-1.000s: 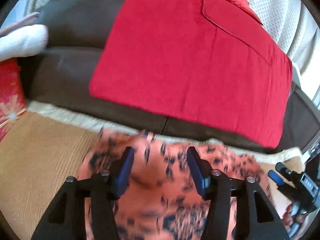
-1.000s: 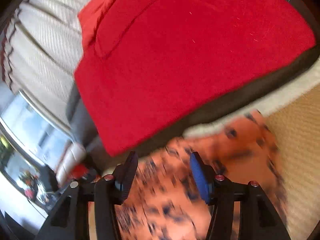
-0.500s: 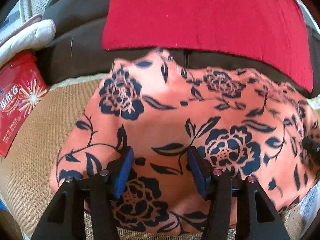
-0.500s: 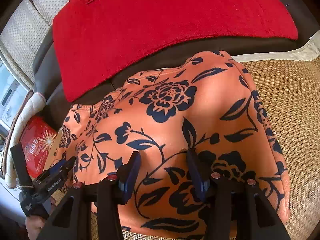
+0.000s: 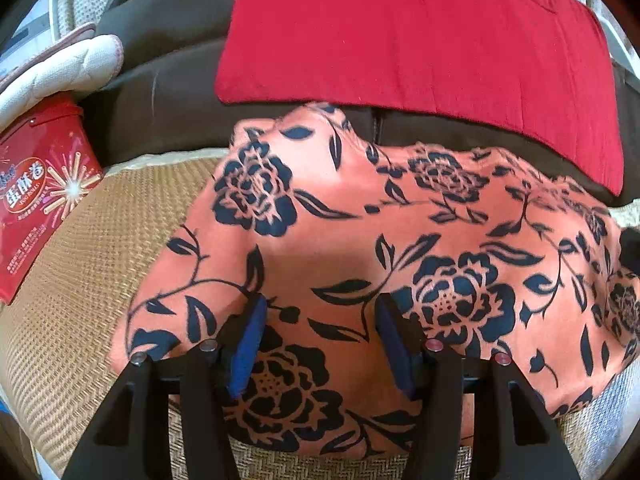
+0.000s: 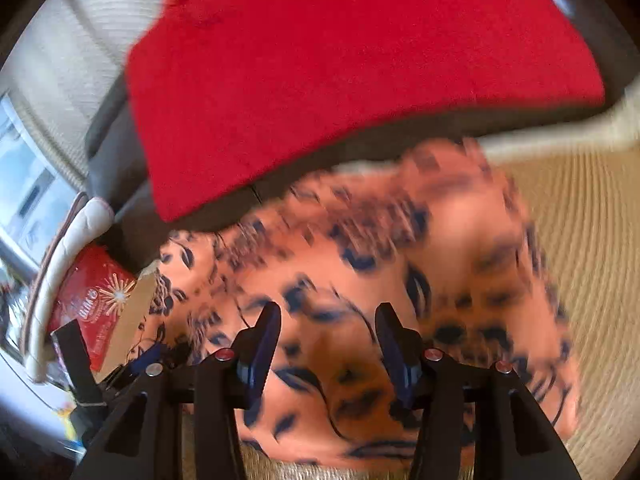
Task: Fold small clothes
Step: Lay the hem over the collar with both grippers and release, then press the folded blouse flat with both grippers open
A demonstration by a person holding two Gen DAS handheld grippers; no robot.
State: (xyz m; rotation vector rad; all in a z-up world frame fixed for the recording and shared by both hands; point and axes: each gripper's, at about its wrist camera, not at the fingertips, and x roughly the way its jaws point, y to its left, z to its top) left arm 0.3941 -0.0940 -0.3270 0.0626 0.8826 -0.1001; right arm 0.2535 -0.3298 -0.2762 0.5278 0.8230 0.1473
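- Floral garment [image 5: 360, 248]: orange, dark blooms; spread on woven mat [image 5: 80, 280]
- Left claw [image 5: 318, 320]: jaws apart, holding nothing
- Right claw [image 6: 328, 328]: jaws apart, holding nothing; view blurred
- Red cloth [image 5: 420, 32]: behind garment

Readable text is found only on the red tin [image 5: 38, 196], which lies left of the floral garment [image 5: 360, 264] in the left wrist view. On its oval label, large white Chinese characters "蛋酥卷" are printed. Smaller lines of white print are seen below the label, but they are too small to be read. In the right wrist view the tin's label is blurred.
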